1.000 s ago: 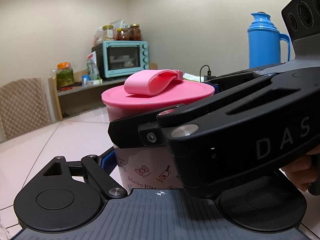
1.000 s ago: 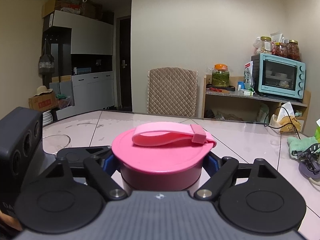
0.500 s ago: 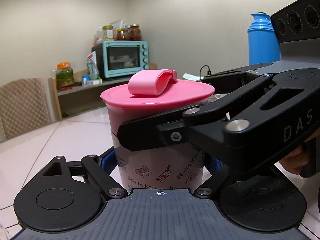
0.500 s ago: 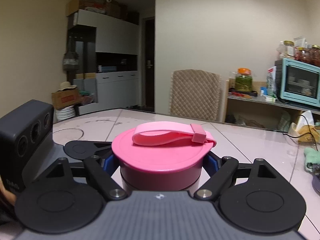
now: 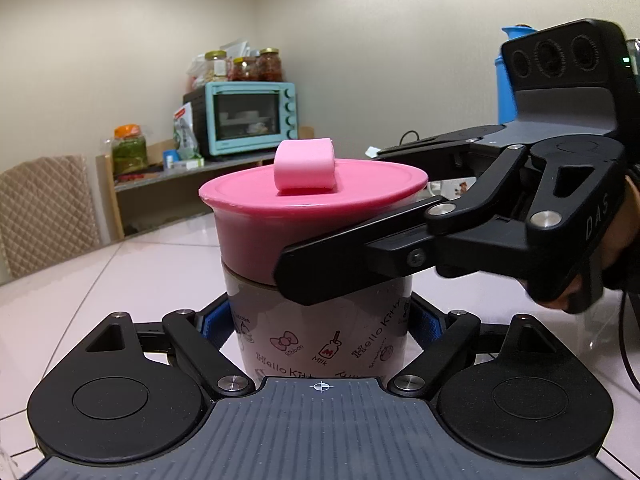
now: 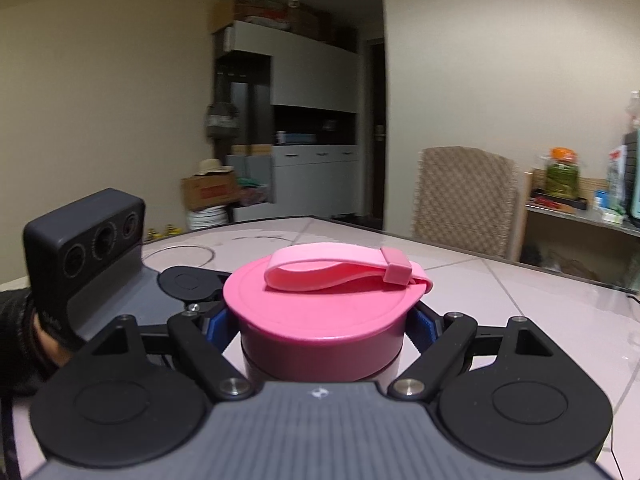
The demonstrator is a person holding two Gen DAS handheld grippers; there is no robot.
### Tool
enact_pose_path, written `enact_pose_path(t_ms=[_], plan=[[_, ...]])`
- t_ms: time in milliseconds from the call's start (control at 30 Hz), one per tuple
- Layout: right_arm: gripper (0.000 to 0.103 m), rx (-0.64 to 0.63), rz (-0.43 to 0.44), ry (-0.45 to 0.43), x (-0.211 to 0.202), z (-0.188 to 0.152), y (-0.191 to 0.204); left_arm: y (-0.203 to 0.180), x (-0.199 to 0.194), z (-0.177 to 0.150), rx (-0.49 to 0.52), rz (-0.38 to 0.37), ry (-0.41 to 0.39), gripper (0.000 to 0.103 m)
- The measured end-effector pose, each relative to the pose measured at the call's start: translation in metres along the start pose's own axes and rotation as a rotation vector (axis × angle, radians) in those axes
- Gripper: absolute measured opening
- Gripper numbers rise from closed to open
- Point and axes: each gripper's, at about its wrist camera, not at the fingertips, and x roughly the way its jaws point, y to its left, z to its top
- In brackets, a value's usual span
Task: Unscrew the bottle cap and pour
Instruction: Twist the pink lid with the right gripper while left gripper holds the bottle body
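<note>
Two tools on one bottle (image 5: 320, 320): left tool (image 5: 320, 324) clamping its body, right tool (image 6: 322, 332) clamping the pink cap (image 6: 320, 312).

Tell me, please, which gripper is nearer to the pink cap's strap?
The right. The right gripper clamps the pink cap just under the strap; the left gripper holds the bottle body lower down, below the cap.

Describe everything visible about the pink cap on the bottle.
The pink cap is a round, wide, flat-topped lid of smooth plastic, darker pink down its skirt. A paler pink strap loop lies folded across its top. It sits level on the upright Hello Kitty bottle, not yet off. The right gripper clamps its skirt from both sides.
</note>
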Motion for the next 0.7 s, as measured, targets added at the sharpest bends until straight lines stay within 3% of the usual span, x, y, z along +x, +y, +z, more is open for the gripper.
enact_pose_path(t_ms=[200,300,467,700], plan=[[0.085,-0.032,0.094,0.005,-0.002,0.005,-0.012,0.0,0.001,0.0,0.0,0.0,-0.001,0.09],[0.085,-0.031,0.099,0.003,-0.005,0.007,-0.012,0.001,0.001,0.0,0.0,0.0,-0.001,0.09],[0.092,0.011,0.0,0.007,-0.011,0.006,-0.001,0.001,0.002,0.0,0.0,0.0,-0.002,0.09],[0.092,0.088,-0.188,-0.005,-0.018,0.002,0.023,0.001,0.003,0.0,0.001,0.0,-0.003,0.09]])
